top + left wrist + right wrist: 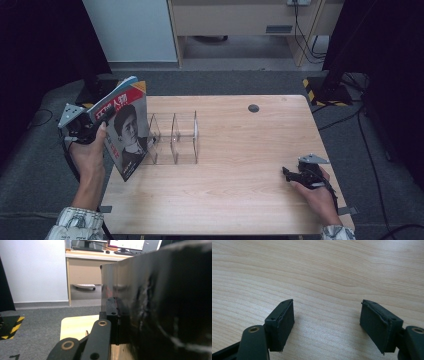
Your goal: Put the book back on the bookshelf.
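Grey carpet surrounds a pale wooden table, with a desk and cables beyond its far edge. At about nine o'clock on the table, the left gripper is clamped tight on the top edge of a magazine, which stands nearly upright with its lower corner touching or just over the near-left part of the table, just beside a clear rack of upright dividers. In the left gripper view the magazine sits dark and close against the pad. The right gripper rests at about four o'clock, well apart, its jaws spread with nothing but bare wood between the pads. The likely trouble: a thin, floppy magazine held by one edge could sag or swing, catch a divider's top and shove or tip the light rack, or slide into the wrong slot. With the right gripper so far off, nothing steadies the rack.
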A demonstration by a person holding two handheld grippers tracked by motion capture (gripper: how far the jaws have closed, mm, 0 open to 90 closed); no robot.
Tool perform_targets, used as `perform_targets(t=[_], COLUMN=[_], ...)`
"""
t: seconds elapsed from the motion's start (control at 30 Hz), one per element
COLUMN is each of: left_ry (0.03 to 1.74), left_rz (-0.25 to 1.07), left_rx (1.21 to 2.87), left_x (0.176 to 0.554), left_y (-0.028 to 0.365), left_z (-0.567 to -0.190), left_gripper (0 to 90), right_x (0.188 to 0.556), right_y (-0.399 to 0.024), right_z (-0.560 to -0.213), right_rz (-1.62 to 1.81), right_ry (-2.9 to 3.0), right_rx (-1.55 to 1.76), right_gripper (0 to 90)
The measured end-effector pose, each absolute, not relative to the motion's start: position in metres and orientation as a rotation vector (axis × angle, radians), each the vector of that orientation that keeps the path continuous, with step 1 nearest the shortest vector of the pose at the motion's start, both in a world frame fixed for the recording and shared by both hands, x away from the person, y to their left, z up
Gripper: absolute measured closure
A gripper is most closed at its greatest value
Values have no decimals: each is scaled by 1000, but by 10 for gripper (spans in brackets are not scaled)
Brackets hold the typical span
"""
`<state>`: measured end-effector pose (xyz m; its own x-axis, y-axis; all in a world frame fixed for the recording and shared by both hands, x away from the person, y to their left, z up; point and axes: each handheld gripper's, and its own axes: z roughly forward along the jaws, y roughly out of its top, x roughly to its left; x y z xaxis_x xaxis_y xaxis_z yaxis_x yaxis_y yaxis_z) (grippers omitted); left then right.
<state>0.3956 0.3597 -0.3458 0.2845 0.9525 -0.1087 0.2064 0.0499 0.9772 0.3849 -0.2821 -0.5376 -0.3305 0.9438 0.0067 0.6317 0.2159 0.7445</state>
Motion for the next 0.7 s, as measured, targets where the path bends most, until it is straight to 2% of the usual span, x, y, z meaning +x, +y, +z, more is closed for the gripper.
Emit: perform_targets(t=[0.27, 0.7], left_ry=[1135, 1071], left_rz=[837, 781], left_rx=[1386, 1339], left_x=[394, 393], left_y=[359, 364], left_z=[-350, -363], left_gripper=[867, 867], right_x=[385, 385], right_y=[-282, -282], right_z=[-538, -538], right_rz=[918, 921], right_ry=[2044, 2050], right_rx=[1454, 1449], right_gripper=[277, 279])
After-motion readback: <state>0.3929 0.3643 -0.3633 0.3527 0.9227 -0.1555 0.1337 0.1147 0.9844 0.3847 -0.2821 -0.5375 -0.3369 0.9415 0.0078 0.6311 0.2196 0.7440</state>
